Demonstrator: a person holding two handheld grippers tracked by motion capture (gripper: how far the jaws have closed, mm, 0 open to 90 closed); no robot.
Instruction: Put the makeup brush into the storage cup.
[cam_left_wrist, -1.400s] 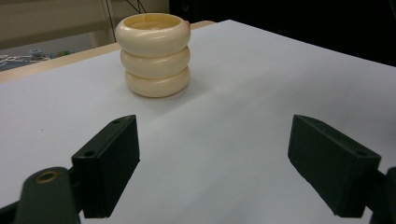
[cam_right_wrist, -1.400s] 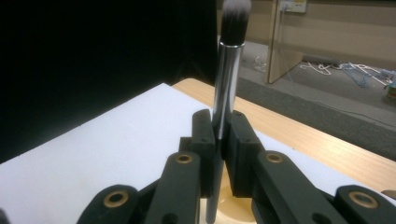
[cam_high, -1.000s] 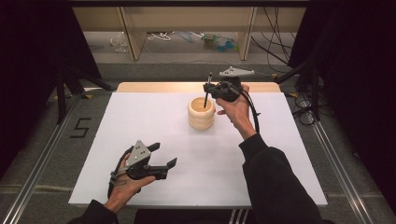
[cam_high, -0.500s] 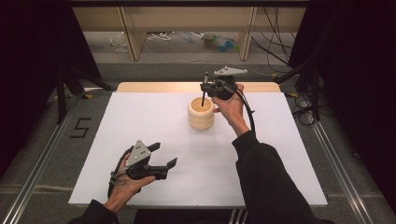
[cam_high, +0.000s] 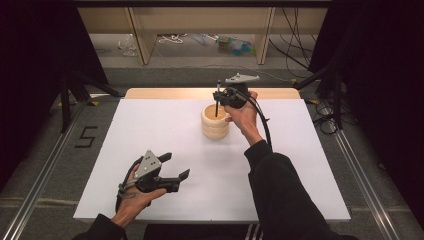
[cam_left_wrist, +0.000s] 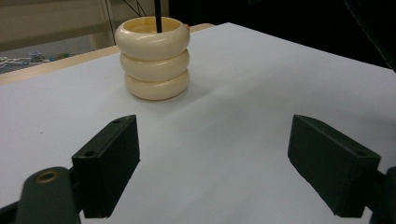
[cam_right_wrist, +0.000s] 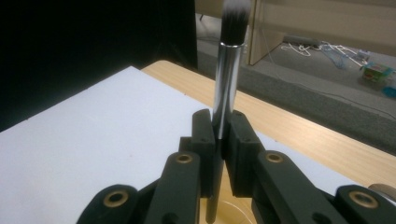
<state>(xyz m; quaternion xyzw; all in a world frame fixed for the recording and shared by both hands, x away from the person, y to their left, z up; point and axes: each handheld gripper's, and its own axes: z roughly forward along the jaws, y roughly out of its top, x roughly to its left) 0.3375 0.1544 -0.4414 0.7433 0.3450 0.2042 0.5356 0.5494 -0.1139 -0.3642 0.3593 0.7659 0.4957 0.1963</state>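
A cream ribbed holder (cam_high: 215, 121) stands upright on the white board, toward its far middle; it rises as three stacked rings (cam_left_wrist: 152, 57) in the left gripper view. My right gripper (cam_high: 220, 96) is over the holder and shut on a makeup brush (cam_right_wrist: 229, 79). The brush is upright, bristles up, with a silver ferrule and a black handle (cam_high: 216, 105) reaching down into the holder's mouth. My left gripper (cam_high: 176, 169) rests low near the board's front left, open, nothing between its jaws, pointing toward the holder.
The white board (cam_high: 150, 130) lies on a wooden table whose far edge (cam_high: 165, 93) shows behind it. Beyond it is a shelf unit with cables and small items on the floor (cam_high: 235, 45). Dark curtains and stands flank both sides.
The right gripper with the brush has shifted slightly up and back over the holder. The left gripper has stayed where it was.
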